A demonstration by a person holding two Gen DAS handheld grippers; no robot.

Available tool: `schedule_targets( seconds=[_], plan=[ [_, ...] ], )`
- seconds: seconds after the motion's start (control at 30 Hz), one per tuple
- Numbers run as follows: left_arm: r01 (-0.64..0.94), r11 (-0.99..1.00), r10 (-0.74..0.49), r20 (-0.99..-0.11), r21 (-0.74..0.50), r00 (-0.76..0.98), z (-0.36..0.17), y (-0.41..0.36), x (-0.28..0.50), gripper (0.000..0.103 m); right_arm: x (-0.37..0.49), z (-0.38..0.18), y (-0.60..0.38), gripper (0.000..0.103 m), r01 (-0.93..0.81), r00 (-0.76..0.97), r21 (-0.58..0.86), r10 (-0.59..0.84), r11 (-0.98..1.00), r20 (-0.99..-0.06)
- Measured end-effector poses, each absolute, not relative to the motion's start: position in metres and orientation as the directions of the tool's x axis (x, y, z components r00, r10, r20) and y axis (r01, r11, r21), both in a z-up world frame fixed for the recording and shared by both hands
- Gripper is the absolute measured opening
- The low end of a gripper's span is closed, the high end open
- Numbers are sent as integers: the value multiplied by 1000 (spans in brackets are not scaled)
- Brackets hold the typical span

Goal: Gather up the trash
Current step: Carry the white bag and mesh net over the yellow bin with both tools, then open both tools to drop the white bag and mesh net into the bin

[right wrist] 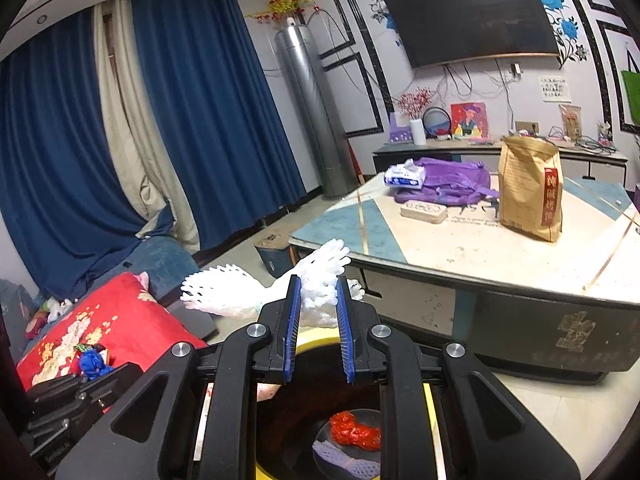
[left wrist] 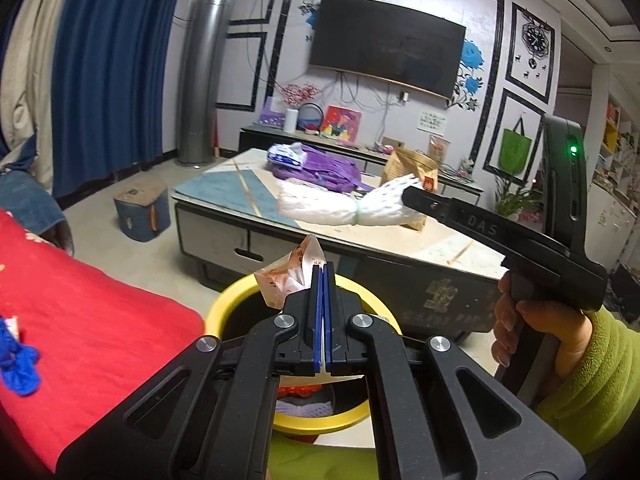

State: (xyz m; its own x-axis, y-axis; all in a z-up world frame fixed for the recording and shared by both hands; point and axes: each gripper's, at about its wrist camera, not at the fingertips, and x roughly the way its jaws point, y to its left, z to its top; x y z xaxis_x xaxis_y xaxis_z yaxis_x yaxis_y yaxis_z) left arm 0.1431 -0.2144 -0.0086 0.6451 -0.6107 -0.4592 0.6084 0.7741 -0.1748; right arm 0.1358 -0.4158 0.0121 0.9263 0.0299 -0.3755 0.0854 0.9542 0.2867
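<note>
Blue curtains (right wrist: 208, 120), a wall-mounted television (left wrist: 384, 48) and a marble-patterned coffee table (right wrist: 480, 256) frame the living room where I work both grippers over a yellow-rimmed bin (left wrist: 224, 300) on the floor beside a red cushion (left wrist: 92, 320). My left gripper (left wrist: 323, 268) has its blue pads pressed together on the edge of a crumpled orange-and-white wrapper (left wrist: 280, 280), which hangs just above the bin's rim. My right gripper (right wrist: 318, 284) is clamped on white foam fruit netting (right wrist: 320, 276), a soft lattice sleeve pinched at its middle so both ends fan out like wings; seen from the left wrist it sits higher, in front of the table edge. Inside the bin lie a red crumpled scrap (right wrist: 354, 434) and another pale foam net (right wrist: 344, 456). On the table stand a brown paper bag (right wrist: 530, 192) and a purple backpack (right wrist: 452, 184).
</note>
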Motion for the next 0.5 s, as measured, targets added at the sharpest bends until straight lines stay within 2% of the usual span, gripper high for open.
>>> schedule_targets(
  seconds=[0.5],
  plan=[
    [654,729,-647,-519,-204,559,-44,-243,155,0,158,-23,-427,17,127,874,309,41,943,-484]
  ],
)
